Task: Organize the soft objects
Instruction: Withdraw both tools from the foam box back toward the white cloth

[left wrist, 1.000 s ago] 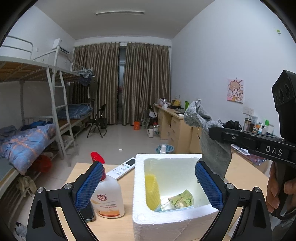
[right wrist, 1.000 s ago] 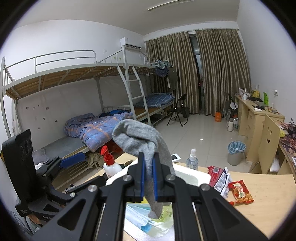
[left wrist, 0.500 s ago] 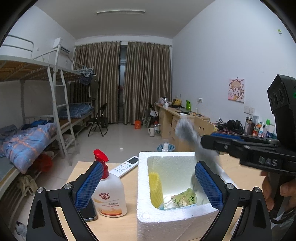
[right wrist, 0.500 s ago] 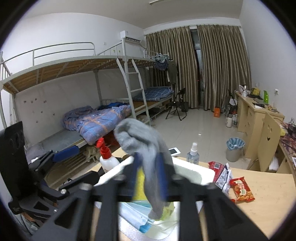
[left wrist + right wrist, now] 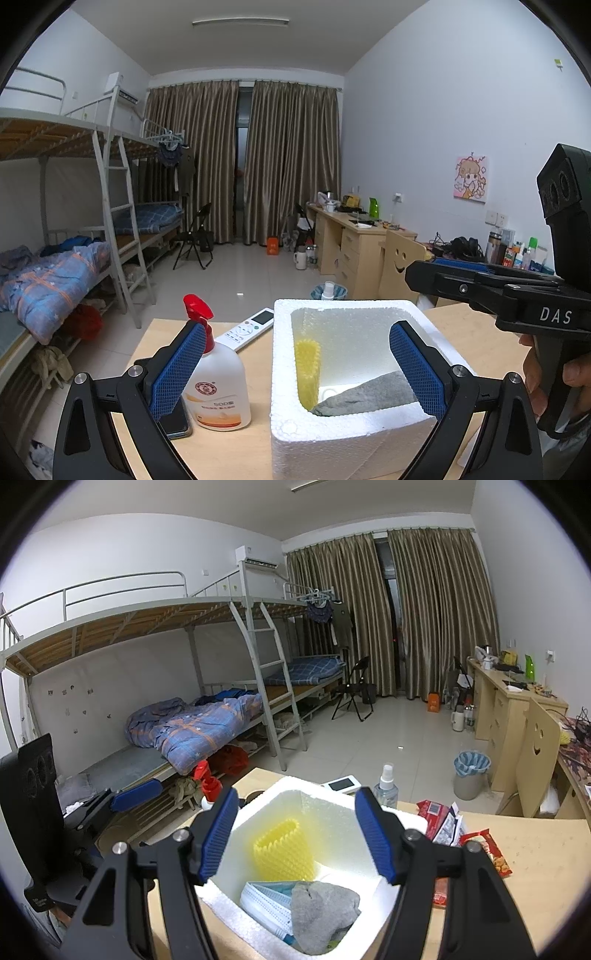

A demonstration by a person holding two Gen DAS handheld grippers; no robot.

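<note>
Right wrist view looks straight down into the foam box (image 5: pixel 295 794), and the grey sock (image 5: pixel 323 915) lies crumpled at the bottom, on top of a stack of blue face masks (image 5: pixel 266 904) and beside a yellow foam sleeve (image 5: pixel 282 845) that stands against the far wall. The right gripper (image 5: pixel 297 834) hovers above the box with its blue pads spread wide and nothing between them. In the left wrist view the left gripper (image 5: pixel 297 373) is likewise spread, empty, its pads framing the box from the near side; a soap bottle (image 5: pixel 216 384) and a remote (image 5: pixel 247 326) sit on the table (image 5: pixel 162 332) to the left of the box, and snack packets (image 5: pixel 476 845) lie to its right.

The sock looks light and limp — it will fold and sag under any grip rather than keep a shape, and it is neither fragile nor slippery. If it needs moving again, pinching a bunched ridge near the middle seems safest; taking it by a loose end would likely let the rest drag over the masks. The masks are thin and flat, probably harder to catch — an edge or ear loop would serve best. Foam walls dent easily, so keep the fingers off the rim.
</note>
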